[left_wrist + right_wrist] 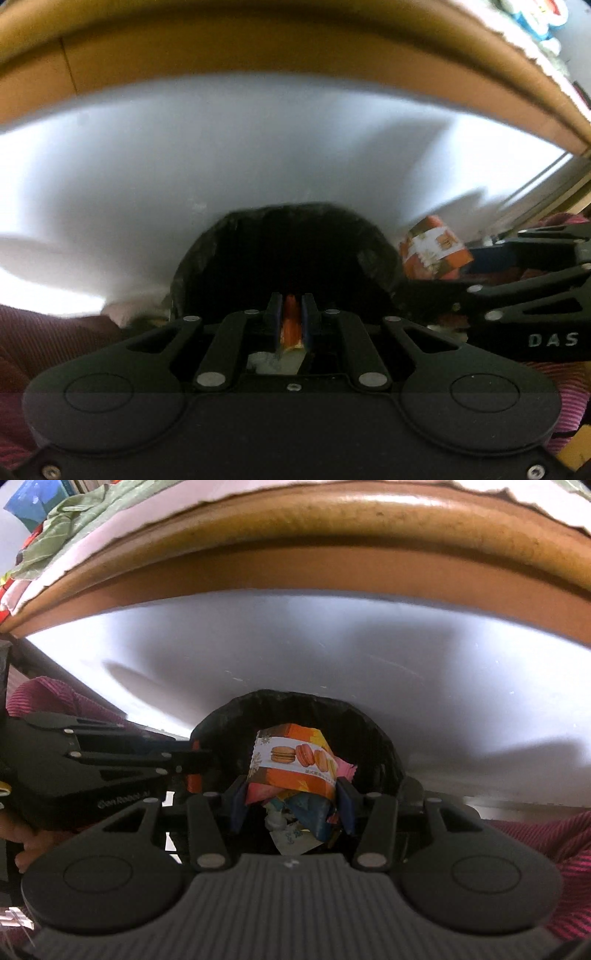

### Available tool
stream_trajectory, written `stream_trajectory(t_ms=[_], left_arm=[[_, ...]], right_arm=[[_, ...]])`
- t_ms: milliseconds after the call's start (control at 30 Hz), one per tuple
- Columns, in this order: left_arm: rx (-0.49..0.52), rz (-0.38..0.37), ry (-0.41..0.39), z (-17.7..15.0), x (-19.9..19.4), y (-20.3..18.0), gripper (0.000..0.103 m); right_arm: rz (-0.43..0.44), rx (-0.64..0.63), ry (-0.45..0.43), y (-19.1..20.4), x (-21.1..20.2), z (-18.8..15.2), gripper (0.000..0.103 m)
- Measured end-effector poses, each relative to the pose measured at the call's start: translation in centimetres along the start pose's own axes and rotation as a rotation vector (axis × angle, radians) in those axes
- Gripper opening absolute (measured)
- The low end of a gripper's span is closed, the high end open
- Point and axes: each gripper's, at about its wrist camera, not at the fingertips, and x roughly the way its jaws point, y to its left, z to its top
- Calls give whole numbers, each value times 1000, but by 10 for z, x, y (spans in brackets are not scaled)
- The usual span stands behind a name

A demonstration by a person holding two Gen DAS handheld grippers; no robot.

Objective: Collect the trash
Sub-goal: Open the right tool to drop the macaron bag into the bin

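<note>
A bin lined with a black bag stands open-mouthed just beyond both grippers. My left gripper is shut on a thin orange wrapper, which stands on edge between the blue pads over the bin's mouth. My right gripper is shut on a crumpled orange macaron box with several smaller wrappers bunched under it, also over the bin. The left wrist view shows that box at the right, beside the bin. The left gripper reaches in from the left in the right wrist view.
A brown wooden edge arches across the top of both views, with a pale smooth surface beneath it behind the bin. Maroon striped fabric lies at both sides. Green cloth lies on top at the upper left.
</note>
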Motion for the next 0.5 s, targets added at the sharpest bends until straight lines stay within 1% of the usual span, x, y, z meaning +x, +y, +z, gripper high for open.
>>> stream_trajectory(t_ms=[67, 200, 333, 500], left_arm=[[-17, 5, 38, 2, 10, 2, 10], [-47, 10, 86, -8, 19, 8, 10], [-45, 18, 105, -11, 22, 8, 10], [-55, 22, 120, -10, 23, 9, 10]], right_arm=[[2, 16, 13, -3, 3, 0, 54], [-3, 41, 47, -8, 14, -3, 54], [4, 64, 66, -12, 21, -6, 54], [5, 81, 68, -14, 24, -5, 54]])
